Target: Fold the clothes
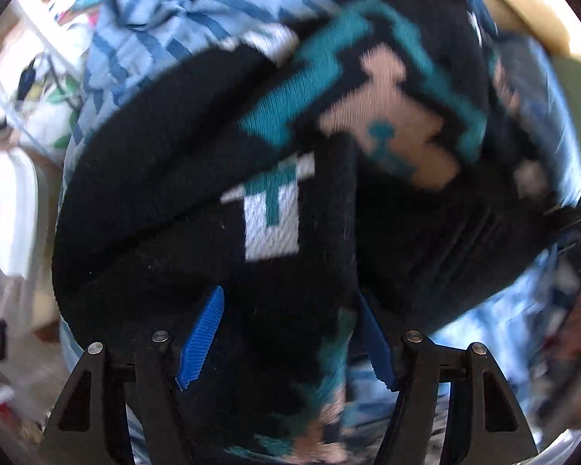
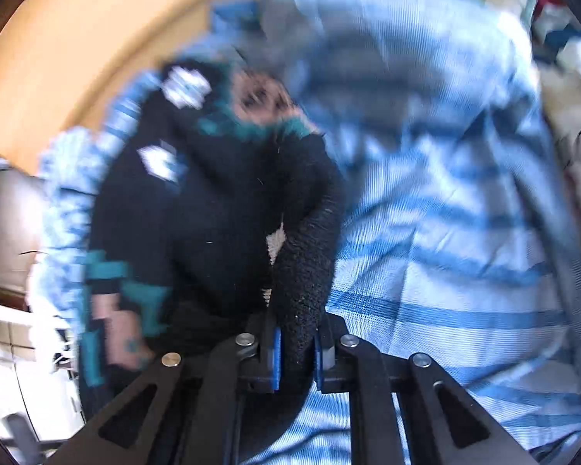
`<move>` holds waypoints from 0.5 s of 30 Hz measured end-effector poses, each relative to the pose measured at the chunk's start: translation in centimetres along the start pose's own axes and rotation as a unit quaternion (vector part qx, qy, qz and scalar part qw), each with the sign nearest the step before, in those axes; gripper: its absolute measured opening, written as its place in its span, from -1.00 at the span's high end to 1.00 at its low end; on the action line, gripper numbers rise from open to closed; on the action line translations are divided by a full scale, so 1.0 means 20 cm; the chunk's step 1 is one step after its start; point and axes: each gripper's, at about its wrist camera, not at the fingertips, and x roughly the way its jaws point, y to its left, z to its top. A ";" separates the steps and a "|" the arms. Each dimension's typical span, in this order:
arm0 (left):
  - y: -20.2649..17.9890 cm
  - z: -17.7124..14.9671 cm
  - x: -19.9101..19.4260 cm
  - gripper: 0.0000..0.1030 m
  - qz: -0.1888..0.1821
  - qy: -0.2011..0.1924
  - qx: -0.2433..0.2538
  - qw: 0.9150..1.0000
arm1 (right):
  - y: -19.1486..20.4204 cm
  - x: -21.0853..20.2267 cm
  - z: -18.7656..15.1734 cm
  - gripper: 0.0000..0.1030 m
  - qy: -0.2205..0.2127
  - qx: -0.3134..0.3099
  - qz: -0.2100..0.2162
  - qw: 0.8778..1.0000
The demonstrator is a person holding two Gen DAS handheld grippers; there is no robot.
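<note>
A black knit sweater (image 1: 182, 162) with teal, pink and white blocks fills the left wrist view, lying bunched on a blue striped cloth (image 1: 166, 11). My left gripper (image 1: 288, 345) points down into it. Its blue pads (image 1: 201, 343) stand apart with a thick hump of the black knit between them, and the left pad's face shows bare. In the right wrist view the same sweater (image 2: 197, 209) is blurred. My right gripper (image 2: 297, 360) is shut on a black ribbed fold (image 2: 306, 255) of it, which rises from between the pads.
The blue striped cloth (image 2: 445, 232) spreads wide to the right of the sweater. A white plastic piece (image 1: 11, 209) and printed white fabric (image 1: 54, 112) lie at the left. A tan surface (image 2: 77, 38) curves behind. A white printed bag (image 2: 577, 124) sits at the far right.
</note>
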 end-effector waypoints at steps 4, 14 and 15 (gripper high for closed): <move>0.08 -0.11 -0.23 0.72 -0.081 -0.037 -0.029 0.996 | 0.00 -0.43 -0.03 0.77 -0.070 0.030 0.077 0.994; 0.23 -0.68 -1.15 0.74 -0.246 -0.113 0.055 0.961 | -0.20 -1.56 -0.36 0.74 -0.287 -0.007 0.059 0.956; 0.22 -0.76 -1.14 0.74 -0.252 -0.091 0.073 0.960 | -0.27 -1.61 -0.42 0.73 -0.288 -0.002 0.031 0.957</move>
